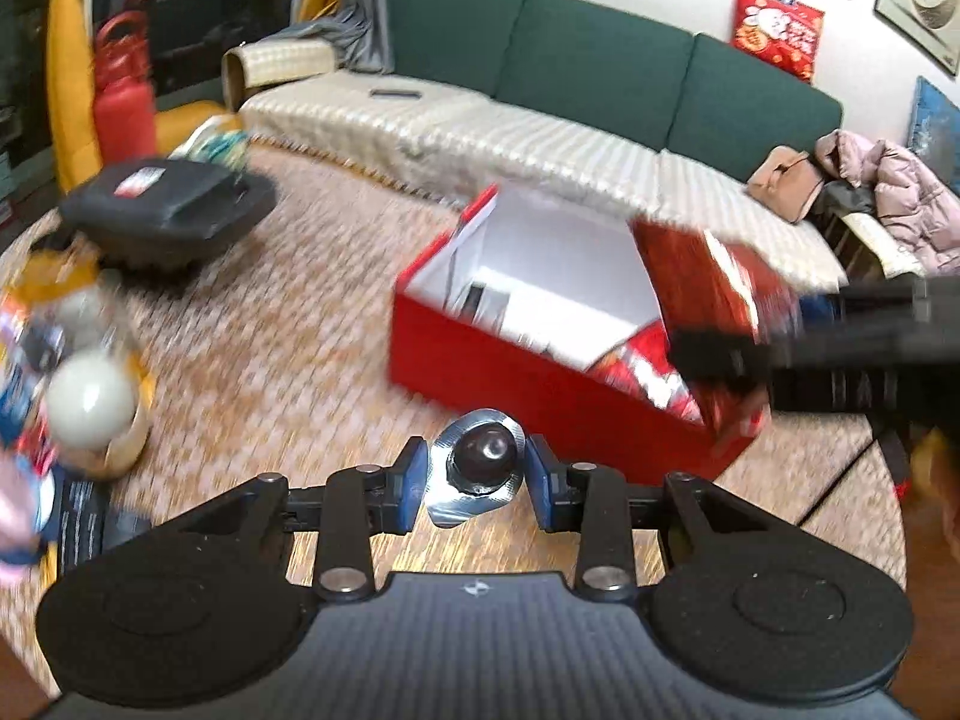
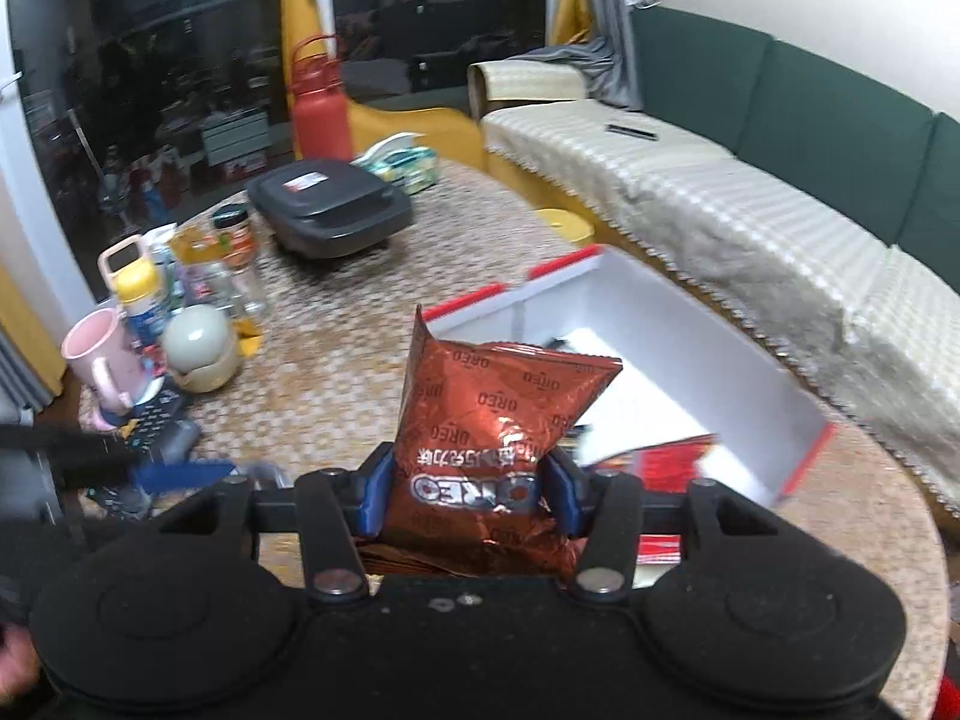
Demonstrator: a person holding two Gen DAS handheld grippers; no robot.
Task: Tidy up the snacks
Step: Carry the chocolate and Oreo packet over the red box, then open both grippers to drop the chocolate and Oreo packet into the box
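A round table point(image 2: 336, 372) with a woven top fills the living room here, a green sofa point(image 1: 600, 72) behind it. Nearest, the left gripper point(image 1: 477, 471) is clamped on a small foil-sealed cup point(image 1: 480, 459) with a dark dome, held above the tabletop. The right gripper point(image 2: 465, 489) squeezes a red-brown Oreo bag point(image 2: 486, 420), upright between its blue pads point(image 2: 375, 495). Just beyond both sits the red box point(image 1: 510, 366), open, white inside, with red packets point(image 2: 666, 459) lying in its near corner. Further left, a cluster of jars and bottles point(image 2: 198, 276) beside a pink mug point(image 2: 99, 354). Past those, a black appliance point(image 2: 330, 210), then a red flask point(image 2: 318, 108) at the far edge.
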